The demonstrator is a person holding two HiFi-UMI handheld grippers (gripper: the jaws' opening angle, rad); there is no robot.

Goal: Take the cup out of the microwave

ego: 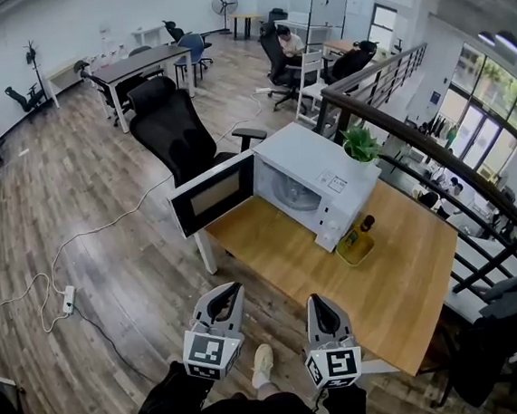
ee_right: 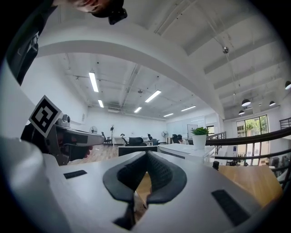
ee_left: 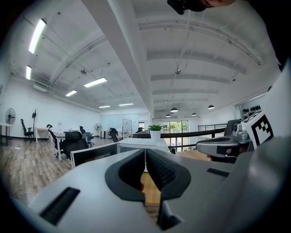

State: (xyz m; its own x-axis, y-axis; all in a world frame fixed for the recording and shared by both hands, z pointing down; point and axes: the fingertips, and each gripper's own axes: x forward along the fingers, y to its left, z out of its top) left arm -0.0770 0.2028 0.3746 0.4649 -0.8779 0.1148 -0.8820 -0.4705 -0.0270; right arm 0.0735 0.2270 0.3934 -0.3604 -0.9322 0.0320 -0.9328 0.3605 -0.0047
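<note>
- Cup: can't really make it out. The microwave (ego: pixel 314 173) is open, and there's a pale round shape (ego: pixel 295 192) inside it, but it's too small to say if that's the cup.
- The microwave is a white box on the far left end of the table (ego: pixel 402 279). Its door (ego: pixel 214 194) is swung out to the left, past the table edge.
- A plant (ego: pixel 360 143) in a white pot sits on top of the microwave, at the right rear corner.
- Just beside the microwave's front right corner there's a dark-capped bottle (ego: pixel 362 229) standing in a yellowish dish.
- Left gripper (ego: pixel 233 290) is held out level over the floor (ego: pixel 109 261), short of the table and aimed toward the microwave. In its own view (ee_left: pixel 145 152) the jaw tips are pressed together with nothing between them.
- Right gripper (ego: pixel 315 298) is just beside it, at the near table edge and aimed the same way. Its view (ee_right: pixel 146 154) also shows the jaws pinched together and empty.
- Behind the door is a black chair (ego: pixel 174 128). A dark railing (ego: pixel 435 153) runs along the far side of the table.
- There's a power strip (ego: pixel 68 299) with a white cable off to the left on the floor.
</note>
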